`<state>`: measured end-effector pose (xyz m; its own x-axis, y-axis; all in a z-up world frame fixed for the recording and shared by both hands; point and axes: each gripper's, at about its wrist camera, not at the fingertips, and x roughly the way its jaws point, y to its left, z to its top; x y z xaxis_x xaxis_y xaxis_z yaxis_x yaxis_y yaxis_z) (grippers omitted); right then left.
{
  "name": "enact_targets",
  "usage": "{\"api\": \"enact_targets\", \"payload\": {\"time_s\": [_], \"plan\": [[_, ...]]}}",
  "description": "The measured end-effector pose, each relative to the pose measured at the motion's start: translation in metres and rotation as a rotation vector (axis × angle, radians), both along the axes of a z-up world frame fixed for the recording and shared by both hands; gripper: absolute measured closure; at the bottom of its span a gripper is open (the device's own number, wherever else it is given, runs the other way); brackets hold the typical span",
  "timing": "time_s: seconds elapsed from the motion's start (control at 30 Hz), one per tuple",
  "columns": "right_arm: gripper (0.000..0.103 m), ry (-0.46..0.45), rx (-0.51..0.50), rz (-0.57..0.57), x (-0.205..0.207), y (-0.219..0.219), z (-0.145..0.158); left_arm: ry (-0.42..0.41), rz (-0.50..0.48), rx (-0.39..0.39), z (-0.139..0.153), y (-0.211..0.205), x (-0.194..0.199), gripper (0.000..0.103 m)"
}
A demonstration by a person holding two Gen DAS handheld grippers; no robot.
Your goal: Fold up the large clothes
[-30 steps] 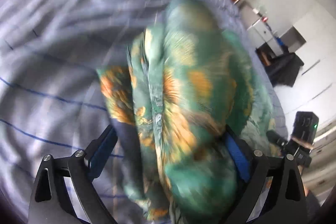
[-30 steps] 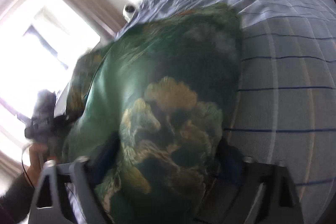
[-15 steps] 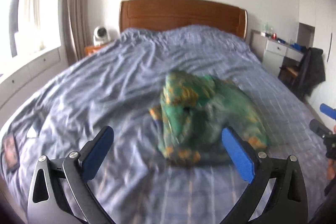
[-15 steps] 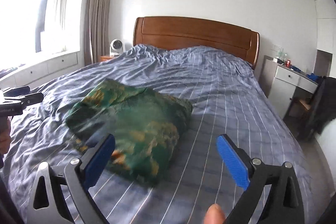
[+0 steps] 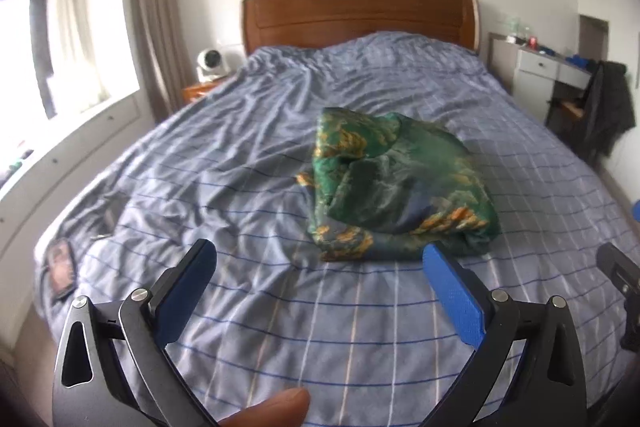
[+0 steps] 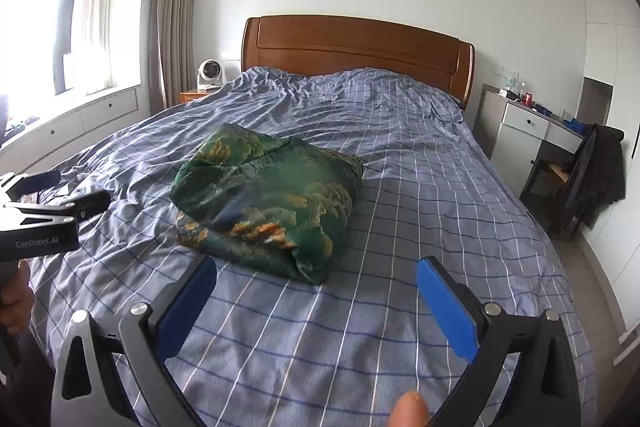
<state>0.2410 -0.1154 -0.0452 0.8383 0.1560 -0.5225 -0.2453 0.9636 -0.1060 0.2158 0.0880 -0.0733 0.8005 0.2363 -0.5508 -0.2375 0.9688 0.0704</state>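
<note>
"GenRobot.AI" on left gripper [image 6: 80,187]

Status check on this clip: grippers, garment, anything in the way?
Left gripper open, empty. Right gripper open, empty. Green and orange patterned silky garment folded into a bundle on the blue checked bedspread, apart from both grippers' fingers. Nothing in the way.

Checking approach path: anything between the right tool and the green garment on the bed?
Nothing but bare checked bedcover. In the right wrist view the right tool stands open, short of the folded green garment, with only sheet between them.
</note>
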Motion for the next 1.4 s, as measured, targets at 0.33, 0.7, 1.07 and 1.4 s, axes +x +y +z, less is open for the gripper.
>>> {"api": "enact_targets", "payload": {"time_s": [0.33,0.7,1.07,1.4], "plan": [[0.001,0.039,-0.012,-0.046,-0.020,-0.005,0.003,0.055,-0.080,-0.021,0.004,-0.018,-0.017,0.000],[0.001,0.121,-0.032,-0.056,-0.040,-0.001,0.002,0.109,-0.106,-0.048,0.004,-0.022,-0.034,0.000],[0.001,0.105,-0.019,-0.041,-0.065,0.007,0.028,0.092,-0.100,-0.075,0.028,-0.015,-0.052,0.000],[0.001,0.080,-0.035,-0.047,-0.069,0.012,0.033,0.064,-0.100,-0.077,0.039,-0.014,-0.059,0.000]]}}
